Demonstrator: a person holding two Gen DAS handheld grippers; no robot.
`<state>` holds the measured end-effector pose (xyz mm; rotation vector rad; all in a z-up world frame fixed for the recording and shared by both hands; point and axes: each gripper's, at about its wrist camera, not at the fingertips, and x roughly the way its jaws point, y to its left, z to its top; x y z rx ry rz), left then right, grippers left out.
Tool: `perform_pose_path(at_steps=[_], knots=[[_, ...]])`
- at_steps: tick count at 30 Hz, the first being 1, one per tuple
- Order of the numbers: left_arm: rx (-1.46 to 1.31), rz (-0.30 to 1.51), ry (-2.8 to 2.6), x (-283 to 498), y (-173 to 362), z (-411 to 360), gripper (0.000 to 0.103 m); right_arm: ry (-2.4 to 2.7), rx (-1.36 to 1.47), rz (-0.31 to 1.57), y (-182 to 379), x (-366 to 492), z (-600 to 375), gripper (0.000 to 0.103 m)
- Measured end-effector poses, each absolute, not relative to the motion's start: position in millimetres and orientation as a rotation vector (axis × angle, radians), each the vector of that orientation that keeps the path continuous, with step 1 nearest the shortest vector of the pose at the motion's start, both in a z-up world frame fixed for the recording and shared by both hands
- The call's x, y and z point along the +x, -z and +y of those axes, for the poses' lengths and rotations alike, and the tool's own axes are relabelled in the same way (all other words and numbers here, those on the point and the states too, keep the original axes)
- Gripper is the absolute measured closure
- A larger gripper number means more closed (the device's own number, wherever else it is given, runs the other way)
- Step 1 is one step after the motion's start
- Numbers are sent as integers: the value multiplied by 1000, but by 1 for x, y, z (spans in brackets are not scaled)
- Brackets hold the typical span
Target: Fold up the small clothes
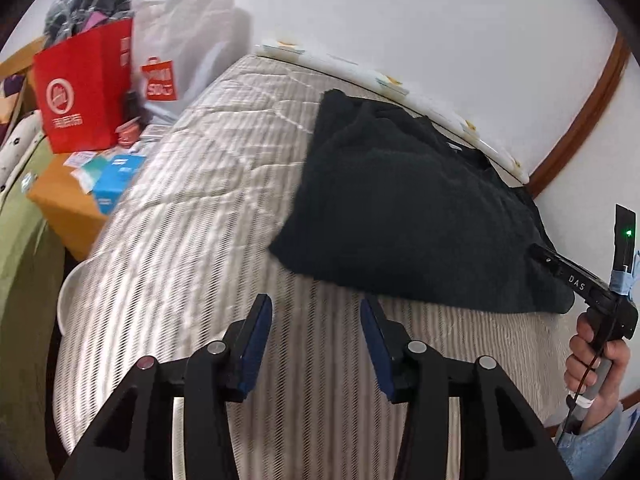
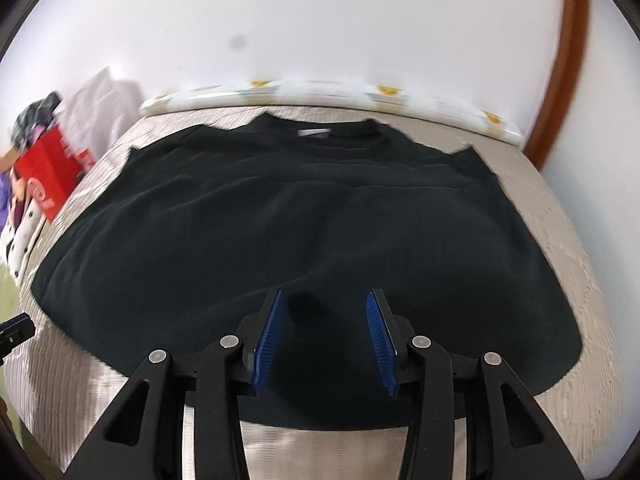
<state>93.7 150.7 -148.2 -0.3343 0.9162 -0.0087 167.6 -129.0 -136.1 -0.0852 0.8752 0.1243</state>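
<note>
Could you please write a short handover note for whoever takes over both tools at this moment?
Left tool: open, empty, over bare striped bed cover, beside the garment.
Right tool: open, empty, over the near hem.
Black knit sweater: spread flat on the bed, collar toward the wall.
Done: laid out; sleeves seem tucked in, though I cannot be sure.
Left: the folds across the body.

light: bright, even | blur: motion-smeared bedding [image 2: 568, 264], perhaps worst rightward | edges: fisheye bowing, dark corners
</note>
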Motion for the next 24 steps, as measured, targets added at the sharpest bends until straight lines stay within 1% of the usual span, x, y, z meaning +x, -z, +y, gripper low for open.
perform_pose_path(at_steps=[2, 6, 9, 13, 17, 24], knots=[[-330, 916, -10, 86, 149, 158, 47, -168, -95, 882, 138, 161, -108, 60], [-325, 923, -8, 74, 151, 171, 47, -287, -185, 886, 148, 145, -45, 53], [-308, 941, -18, 65, 154, 181, 46, -365, -252, 886, 157, 133, 3, 53], [-310, 943, -11, 57, 157, 195, 46, -466, -307, 848, 154, 112, 51, 53], [-337, 937, 8, 53, 159, 210, 46, -492, -402, 831, 159, 105, 83, 52], [-362, 942, 47, 60, 165, 222, 46, -526, -465, 811, 166, 93, 111, 43]])
